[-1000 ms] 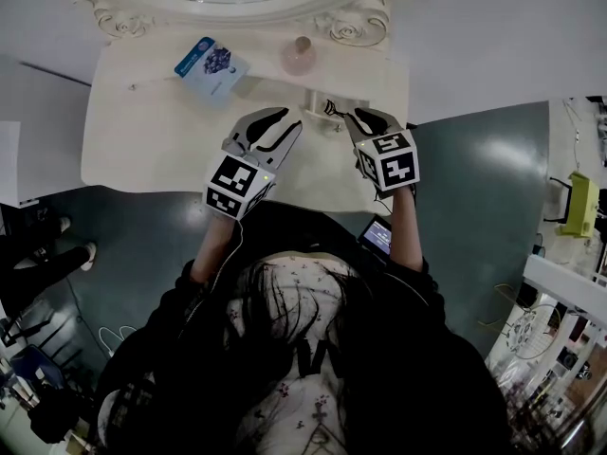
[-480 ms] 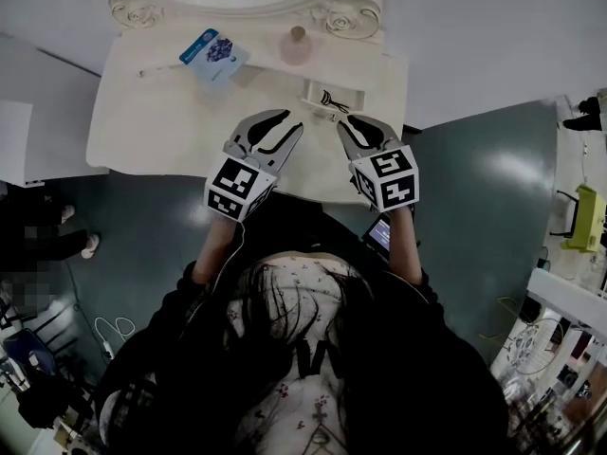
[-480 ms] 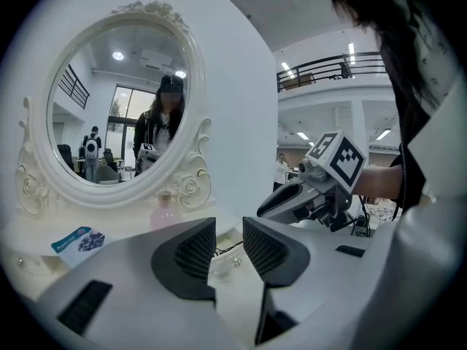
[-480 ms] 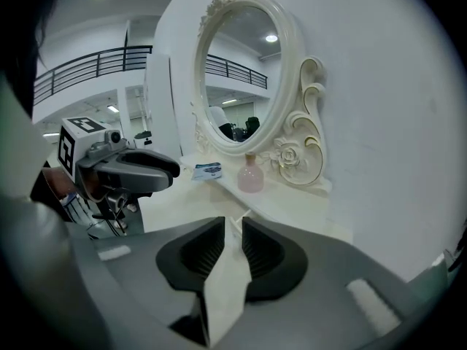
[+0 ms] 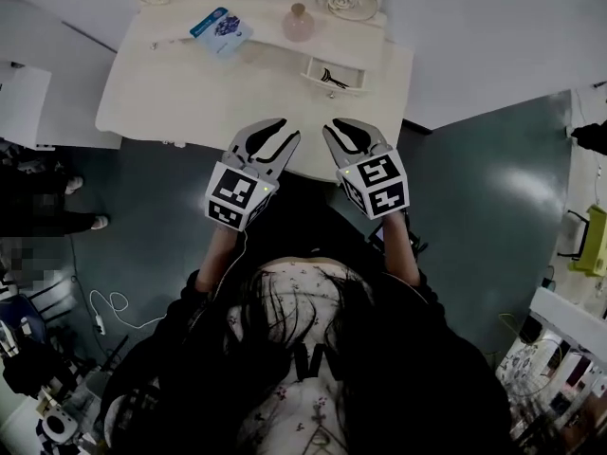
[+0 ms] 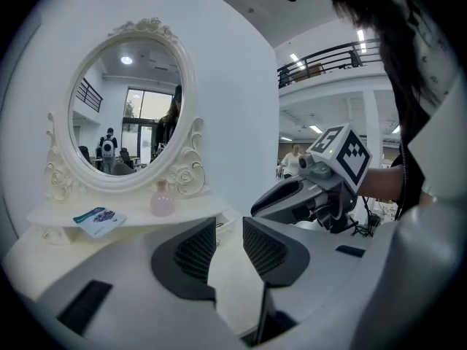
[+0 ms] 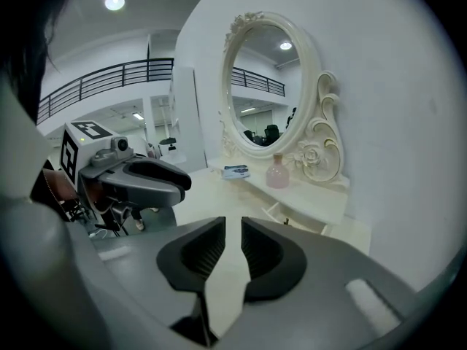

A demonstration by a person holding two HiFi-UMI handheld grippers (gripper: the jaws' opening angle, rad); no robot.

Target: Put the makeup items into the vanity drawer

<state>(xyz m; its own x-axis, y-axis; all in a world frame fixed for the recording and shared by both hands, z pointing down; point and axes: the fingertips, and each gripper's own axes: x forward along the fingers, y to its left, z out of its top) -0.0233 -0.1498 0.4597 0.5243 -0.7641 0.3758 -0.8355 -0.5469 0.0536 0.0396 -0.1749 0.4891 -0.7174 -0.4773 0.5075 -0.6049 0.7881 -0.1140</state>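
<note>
- Makeup first, at the far left: a flat blue-and-white packet (image 5: 220,28) lies tilted on the raised back ledge of the cream-white vanity desk (image 5: 180,93), below the oval mirror in its carved cream frame (image 6: 124,108).
- Next comes the left gripper (image 5: 285,129), a grey tool with a marker cube, held over the near edge of the desk. Its black ribbed fingers (image 6: 197,250) are released, a narrow gap between them and nothing in it.
- A round pale-pink bottle (image 5: 298,24) with a small cap stands upright on the same ledge, right of the packet and close to the mirror frame's scrollwork.
- A small cream drawer (image 5: 318,72) is pulled open just below and right of the bottle; a thin dark item (image 5: 334,76) lies inside, too small to identify.
- The right gripper (image 5: 334,126) hangs level with the left one, near the drawer but not touching it. Its fingers (image 7: 259,250) are also slightly parted and empty.
</note>
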